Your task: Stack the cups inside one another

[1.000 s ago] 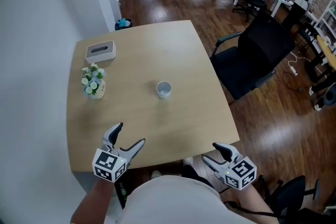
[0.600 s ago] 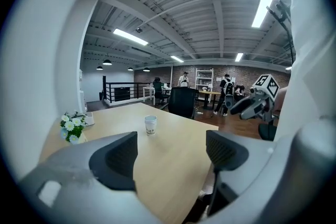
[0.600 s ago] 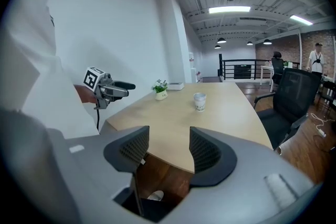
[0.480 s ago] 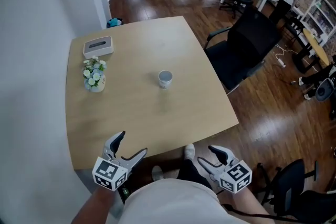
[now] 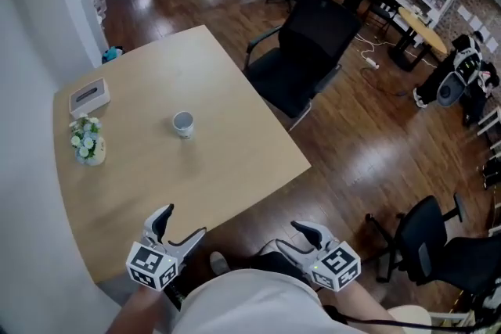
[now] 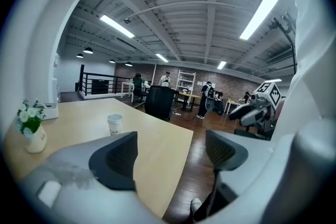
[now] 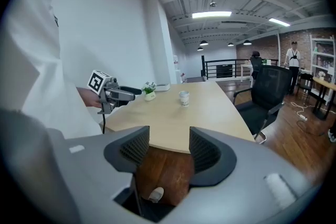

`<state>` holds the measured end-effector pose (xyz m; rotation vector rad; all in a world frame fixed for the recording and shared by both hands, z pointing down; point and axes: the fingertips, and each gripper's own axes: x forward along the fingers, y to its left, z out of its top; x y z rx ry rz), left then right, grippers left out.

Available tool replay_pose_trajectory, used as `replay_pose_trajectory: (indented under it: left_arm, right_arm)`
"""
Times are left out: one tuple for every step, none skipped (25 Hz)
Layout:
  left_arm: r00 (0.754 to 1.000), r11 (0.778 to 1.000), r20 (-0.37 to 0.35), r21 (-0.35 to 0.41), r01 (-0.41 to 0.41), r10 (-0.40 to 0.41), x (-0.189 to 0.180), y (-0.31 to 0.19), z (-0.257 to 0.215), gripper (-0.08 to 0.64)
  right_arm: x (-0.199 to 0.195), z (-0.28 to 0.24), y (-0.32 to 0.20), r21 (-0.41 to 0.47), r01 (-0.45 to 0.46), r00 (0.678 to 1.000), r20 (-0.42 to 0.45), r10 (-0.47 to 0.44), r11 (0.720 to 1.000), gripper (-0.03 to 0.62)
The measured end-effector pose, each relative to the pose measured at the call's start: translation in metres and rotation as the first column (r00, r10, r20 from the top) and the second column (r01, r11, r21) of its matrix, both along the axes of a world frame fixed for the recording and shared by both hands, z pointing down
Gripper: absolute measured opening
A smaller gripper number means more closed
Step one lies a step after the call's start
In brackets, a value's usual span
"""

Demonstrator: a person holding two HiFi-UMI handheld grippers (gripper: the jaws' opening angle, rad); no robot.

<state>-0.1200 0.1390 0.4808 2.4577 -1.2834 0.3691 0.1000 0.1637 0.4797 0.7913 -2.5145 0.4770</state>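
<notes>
Cup (image 5: 183, 123), white paper with print too small to read, stands upright on the wooden table (image 5: 235, 160), well ahead of both pairs of jaws; left gripper (image 5: 182, 221) has jaws apart, nothing between them; right gripper (image 5: 291, 237) likewise apart and empty, just off the table's near edge; beyond the left jaws, a vase (image 5: 94, 156) holds white flowers (image 5: 83, 129) near a tissue box (image 5: 89, 97).

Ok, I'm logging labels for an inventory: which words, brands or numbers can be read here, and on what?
No text can be read.
Cup: any print is too small to read.
Left gripper and right gripper: only black-and-white square marker patterns, no letters.
</notes>
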Motion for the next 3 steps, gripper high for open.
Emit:
replay_pose_trajectory:
  left_arm:
    - [1.000, 1.000, 0.001, 0.003, -0.011, 0.011, 0.013, -0.006, -0.001, 0.419]
    - [1.000, 1.000, 0.000, 0.006, -0.022, 0.022, 0.026, -0.011, -0.003, 0.419]
    - [0.999, 0.999, 0.000, 0.009, -0.033, 0.033, 0.040, -0.017, -0.004, 0.419]
  right_arm:
    - [0.011, -0.001, 0.000, 0.001, -0.007, 1.000, 0.002, 0.007, 1.000, 0.242]
    - [0.022, -0.002, 0.000, 0.003, -0.011, 1.000, 0.003, 0.011, 1.000, 0.242]
    - [0.033, -0.003, 0.000, 0.005, -0.015, 1.000, 0.003, 0.015, 1.000, 0.242]
